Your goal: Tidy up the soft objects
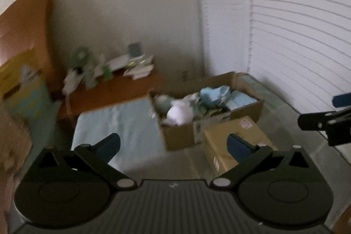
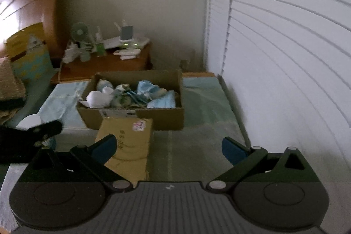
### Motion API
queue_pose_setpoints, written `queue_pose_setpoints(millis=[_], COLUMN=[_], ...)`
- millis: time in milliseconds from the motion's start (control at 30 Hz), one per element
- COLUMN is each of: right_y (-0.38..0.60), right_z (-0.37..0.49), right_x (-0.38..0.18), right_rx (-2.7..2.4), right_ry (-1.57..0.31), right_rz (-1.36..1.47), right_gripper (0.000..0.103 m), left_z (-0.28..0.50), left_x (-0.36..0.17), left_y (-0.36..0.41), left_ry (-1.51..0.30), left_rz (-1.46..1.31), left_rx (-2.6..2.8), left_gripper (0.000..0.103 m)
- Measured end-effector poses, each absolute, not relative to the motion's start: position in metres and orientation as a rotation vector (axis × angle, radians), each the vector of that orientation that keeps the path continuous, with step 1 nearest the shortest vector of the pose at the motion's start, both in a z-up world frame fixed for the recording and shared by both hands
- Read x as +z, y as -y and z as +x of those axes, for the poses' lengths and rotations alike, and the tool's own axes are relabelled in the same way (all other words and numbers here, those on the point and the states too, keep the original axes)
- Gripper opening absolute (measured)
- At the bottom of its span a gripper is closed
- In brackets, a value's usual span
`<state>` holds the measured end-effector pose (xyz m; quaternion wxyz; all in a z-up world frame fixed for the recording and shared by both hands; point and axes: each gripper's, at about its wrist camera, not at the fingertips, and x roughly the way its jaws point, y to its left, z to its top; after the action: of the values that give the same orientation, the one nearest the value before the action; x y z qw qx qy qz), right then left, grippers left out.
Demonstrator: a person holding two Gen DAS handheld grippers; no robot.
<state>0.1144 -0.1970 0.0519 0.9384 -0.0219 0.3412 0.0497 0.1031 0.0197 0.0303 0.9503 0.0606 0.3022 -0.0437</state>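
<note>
An open cardboard box (image 2: 131,117) sits on the bed, filled with several soft things: a white bundle (image 2: 97,99), light blue cloths (image 2: 162,101) and a pale plush toy (image 2: 104,83). The same box (image 1: 179,137) shows in the left wrist view, with the white bundle (image 1: 178,114) and blue cloths (image 1: 216,94). My left gripper (image 1: 173,145) is open and empty, short of the box. My right gripper (image 2: 169,145) is open and empty, above a closed tan parcel (image 2: 127,146) in front of the box. The right gripper shows at the right edge of the left wrist view (image 1: 324,122).
The bed has a light blue sheet (image 2: 61,100) and a green cover (image 2: 197,135). A wooden nightstand (image 2: 105,64) with a small fan (image 2: 80,33) and clutter stands behind it. A white slatted wall (image 2: 285,58) runs along the right. The wooden headboard (image 2: 33,3) and pillows are at left.
</note>
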Motion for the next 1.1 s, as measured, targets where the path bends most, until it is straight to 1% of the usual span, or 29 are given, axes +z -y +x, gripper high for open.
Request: queue_pose_setpoints(millis=[267, 1100], right_y=[0.185, 0.181], right_z=[0.104, 0.1], right_x=[0.058, 0.061], right_rx=[0.075, 0.082], right_ry=[-0.732, -0.73], right_rz=[-0.068, -0.079], right_gripper=[0.103, 0.103], left_z=[0.086, 0.083], left_x=[0.04, 0.049], left_y=[-0.024, -0.017], left_ry=[-0.682, -0.676], left_rz=[0.026, 0.03], left_rx=[-0.038, -0.031], left_gripper=[0.102, 0.102])
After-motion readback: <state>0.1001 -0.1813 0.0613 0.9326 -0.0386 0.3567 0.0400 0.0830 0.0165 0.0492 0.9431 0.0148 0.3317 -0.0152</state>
